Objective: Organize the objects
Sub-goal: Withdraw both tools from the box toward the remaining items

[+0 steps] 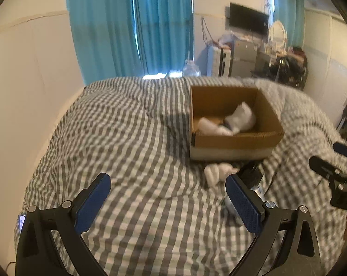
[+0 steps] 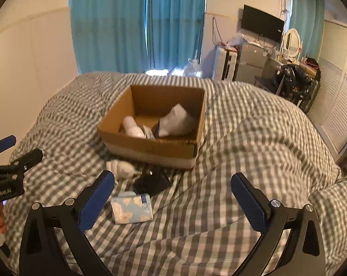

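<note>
Cloth, cardboard and matt plastic

The checked bedspread [image 2: 242, 138] is soft woven cloth; the box [image 2: 155, 148] is matt brown cardboard (rough torn edge); the gripper pads [image 2: 251, 203] are dimpled blue rubber on matt black plastic.

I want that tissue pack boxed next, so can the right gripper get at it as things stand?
Probably yes. The right gripper is open and empty, and the tissue pack lies flat on the checked bedcover beside its left finger, nothing on top. Only the black pouch touches its far edge.
</note>
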{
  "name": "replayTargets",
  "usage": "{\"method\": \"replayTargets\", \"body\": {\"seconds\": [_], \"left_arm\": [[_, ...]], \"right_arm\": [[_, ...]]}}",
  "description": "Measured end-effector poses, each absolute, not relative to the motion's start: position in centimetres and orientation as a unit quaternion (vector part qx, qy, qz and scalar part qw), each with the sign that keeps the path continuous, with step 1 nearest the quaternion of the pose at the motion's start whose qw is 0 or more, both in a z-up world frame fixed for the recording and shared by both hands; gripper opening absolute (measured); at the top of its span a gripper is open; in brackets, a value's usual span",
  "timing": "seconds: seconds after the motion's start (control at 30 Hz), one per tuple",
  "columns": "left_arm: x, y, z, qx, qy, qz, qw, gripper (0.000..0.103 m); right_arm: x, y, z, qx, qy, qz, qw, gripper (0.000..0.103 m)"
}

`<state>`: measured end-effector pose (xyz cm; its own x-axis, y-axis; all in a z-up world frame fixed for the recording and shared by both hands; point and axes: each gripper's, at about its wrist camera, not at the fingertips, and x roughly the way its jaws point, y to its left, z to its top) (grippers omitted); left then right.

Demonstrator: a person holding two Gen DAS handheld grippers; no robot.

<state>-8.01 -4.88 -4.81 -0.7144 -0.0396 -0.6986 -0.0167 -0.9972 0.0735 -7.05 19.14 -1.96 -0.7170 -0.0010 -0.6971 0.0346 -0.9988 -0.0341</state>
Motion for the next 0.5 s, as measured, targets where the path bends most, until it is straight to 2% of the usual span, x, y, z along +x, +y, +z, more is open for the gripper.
{"method": "replayTargets", "body": {"seconds": [0.2,0.5], "left_arm": [[-8.7,-4.7,-7.7,0.402,-0.04,-0.915,0.005,0.103],[-10.4,-5.4,-11.1,0.434,-0.044,-0.9,0.011,0.103]], "right_arm": [[-8.2,18.6,-5.7,0.408,0.01,-0.912,0.023,0.102],[-10.8,15.0,-11.7,0.47,0.048,-0.879,0.066,0.102]]}}
